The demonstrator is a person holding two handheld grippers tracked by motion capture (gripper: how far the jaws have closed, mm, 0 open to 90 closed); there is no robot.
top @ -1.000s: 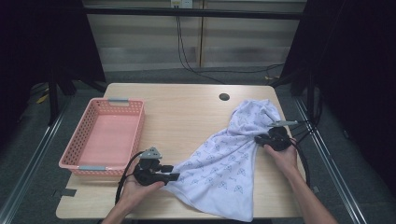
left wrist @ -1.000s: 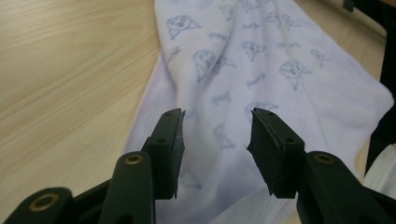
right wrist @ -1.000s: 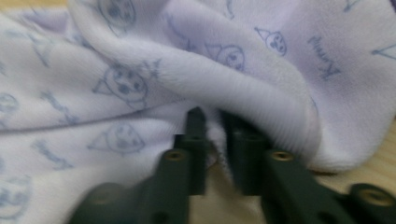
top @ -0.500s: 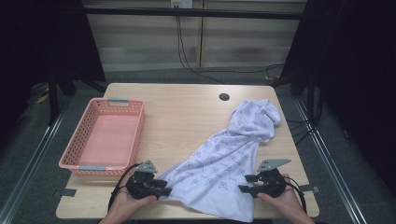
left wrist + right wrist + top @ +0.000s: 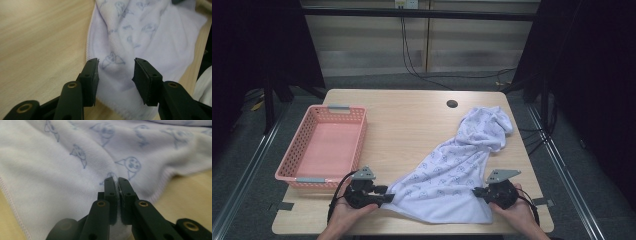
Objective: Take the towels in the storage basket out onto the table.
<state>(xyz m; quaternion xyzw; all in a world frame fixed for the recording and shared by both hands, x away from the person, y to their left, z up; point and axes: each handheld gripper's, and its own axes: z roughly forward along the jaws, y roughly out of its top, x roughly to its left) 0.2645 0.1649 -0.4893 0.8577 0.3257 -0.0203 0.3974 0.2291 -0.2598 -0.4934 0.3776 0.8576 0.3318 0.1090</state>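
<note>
At the left of the wooden table (image 5: 412,120) sits a pink plastic basket (image 5: 324,145), lengthwise along the edge and well apart from the cloth. Just in front of its near corner, a hand holds the left gripper (image 5: 384,194) low over the table edge, pointing right at the near left corner of a white baby blanket printed with small blue faces (image 5: 452,172). In the left gripper view its two black jaws stand apart, with the blanket's hemmed corner (image 5: 117,75) lying between them on the wood and the pads not pressing on it; they have just been opening a little. The blanket runs diagonally from the near edge up to the far right, where it bunches in a heap near a dark round hole (image 5: 452,104) in the tabletop. At the near right corner of the blanket a hand holds the right gripper (image 5: 477,192), whose jaws have just been closing and now sit together, pinching a fold of the blanket (image 5: 75,170) between the pads in the right gripper view
</note>
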